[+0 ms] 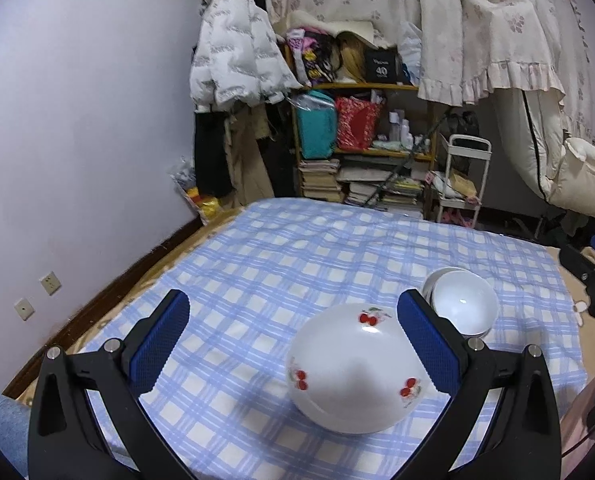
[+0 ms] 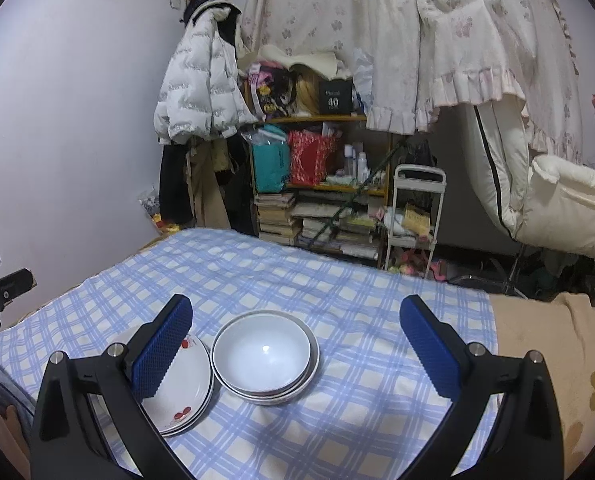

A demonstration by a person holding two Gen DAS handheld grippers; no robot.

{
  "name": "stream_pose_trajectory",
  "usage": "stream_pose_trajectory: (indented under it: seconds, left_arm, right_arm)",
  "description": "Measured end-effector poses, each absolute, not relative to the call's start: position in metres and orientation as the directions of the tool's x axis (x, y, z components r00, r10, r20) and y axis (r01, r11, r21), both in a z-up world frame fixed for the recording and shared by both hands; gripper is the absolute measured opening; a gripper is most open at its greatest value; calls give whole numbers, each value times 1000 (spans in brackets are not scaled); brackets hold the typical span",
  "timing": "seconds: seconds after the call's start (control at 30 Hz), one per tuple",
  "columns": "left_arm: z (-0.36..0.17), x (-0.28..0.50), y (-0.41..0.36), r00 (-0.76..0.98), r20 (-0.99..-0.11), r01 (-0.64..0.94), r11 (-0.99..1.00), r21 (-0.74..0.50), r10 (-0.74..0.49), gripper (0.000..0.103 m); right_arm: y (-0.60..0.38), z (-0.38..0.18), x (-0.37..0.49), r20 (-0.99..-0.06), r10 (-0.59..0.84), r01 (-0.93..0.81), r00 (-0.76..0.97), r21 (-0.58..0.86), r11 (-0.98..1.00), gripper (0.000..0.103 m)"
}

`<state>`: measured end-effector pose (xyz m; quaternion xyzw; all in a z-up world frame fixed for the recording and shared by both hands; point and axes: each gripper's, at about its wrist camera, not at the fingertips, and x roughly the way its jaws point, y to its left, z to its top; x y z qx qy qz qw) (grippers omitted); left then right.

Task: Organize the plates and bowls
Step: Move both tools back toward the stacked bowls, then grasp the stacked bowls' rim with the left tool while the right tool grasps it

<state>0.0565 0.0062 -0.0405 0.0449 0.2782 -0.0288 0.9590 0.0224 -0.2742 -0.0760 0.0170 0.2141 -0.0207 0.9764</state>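
A stack of white plates with red cherry prints (image 1: pixel 353 368) lies on the blue checked cloth (image 1: pixel 277 264). My left gripper (image 1: pixel 293 340) is open above it, with the stack between the fingers and toward the right finger (image 1: pixel 429 348). A stack of plain white bowls (image 1: pixel 463 300) sits just right of the plates. In the right wrist view the bowls (image 2: pixel 265 356) lie between the open fingers of my right gripper (image 2: pixel 295 344), which is empty. The cherry plates (image 2: pixel 181 384) are partly hidden behind its left finger (image 2: pixel 161 352).
The cloth-covered table (image 2: pixel 337 288) has a tan flowered cover (image 2: pixel 549 344) past its right edge. Behind it stand a cluttered bookshelf (image 2: pixel 317 184), a white trolley (image 2: pixel 413 216), hanging coats (image 2: pixel 201 92) and a white chair (image 2: pixel 561 208). The left wall (image 1: pixel 77 140) carries sockets.
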Motion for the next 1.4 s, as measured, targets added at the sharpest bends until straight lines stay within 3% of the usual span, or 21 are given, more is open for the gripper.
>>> stream_pose_trajectory:
  seconds: [0.23, 0.53, 0.73, 1.17, 1.37, 1.4]
  left_arm:
    - [-39, 90, -21, 788, -605, 162, 987, 18, -118, 102]
    - [-75, 154, -65, 644, -745, 232, 972, -28, -175, 102]
    - [-106, 185, -90, 565, -806, 273, 962, -18, -176, 102]
    - [-152, 217, -113, 465, -866, 310, 950, -36, -185, 102]
    - [-166, 224, -124, 434, -887, 333, 943, -3, -156, 102]
    - [-168, 225, -125, 432, -890, 334, 943, 7, -146, 102]
  right_arm:
    - [-287, -85, 50, -522, -28, 89, 852, 92, 992, 103]
    - [-317, -129, 104, -765, 27, 135, 644, 148, 980, 83]
    - [-335, -162, 136, -865, 63, 173, 497, 170, 970, 81]
    - [-353, -188, 161, -903, 84, 191, 422, 179, 965, 81]
    - [-359, -199, 165, -900, 149, 198, 409, 247, 949, 73]
    - [-359, -200, 166, -900, 162, 191, 405, 257, 947, 68]
